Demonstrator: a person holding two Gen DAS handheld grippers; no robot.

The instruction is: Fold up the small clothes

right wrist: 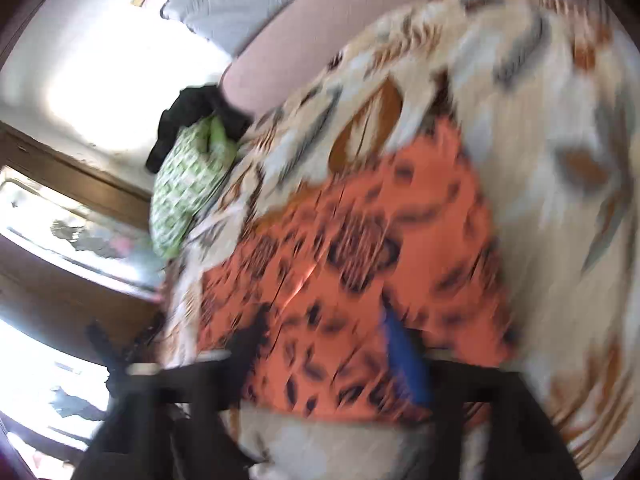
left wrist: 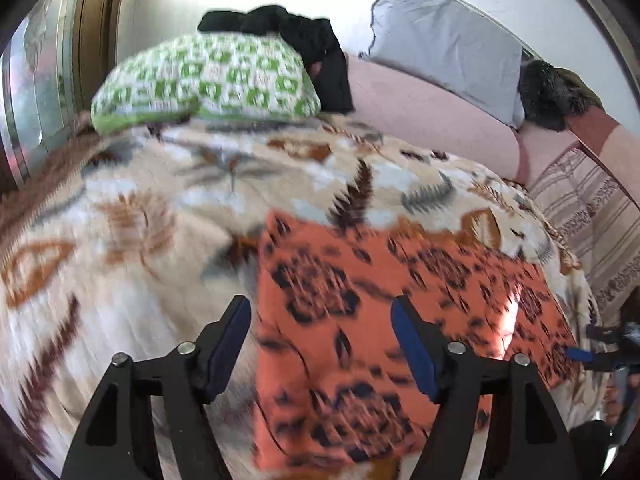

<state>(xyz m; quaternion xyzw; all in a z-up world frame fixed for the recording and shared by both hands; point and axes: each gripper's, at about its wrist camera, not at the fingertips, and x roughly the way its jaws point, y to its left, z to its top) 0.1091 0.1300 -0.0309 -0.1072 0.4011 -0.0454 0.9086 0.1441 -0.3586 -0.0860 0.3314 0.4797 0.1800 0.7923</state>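
An orange cloth (left wrist: 384, 320) with a dark print lies flat as a folded rectangle on the leaf-patterned blanket (left wrist: 132, 208) of a bed. The left gripper (left wrist: 320, 344) hangs over the cloth's near left edge, jaws wide apart and holding nothing. The right gripper (right wrist: 324, 356), blurred, stands open above the cloth's other end, empty too. A green pillow (left wrist: 208, 80) lies beyond.

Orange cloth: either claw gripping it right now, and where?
Neither. Left claw and right claw both stand open above the orange patterned cloth, which lies free on the blanket.
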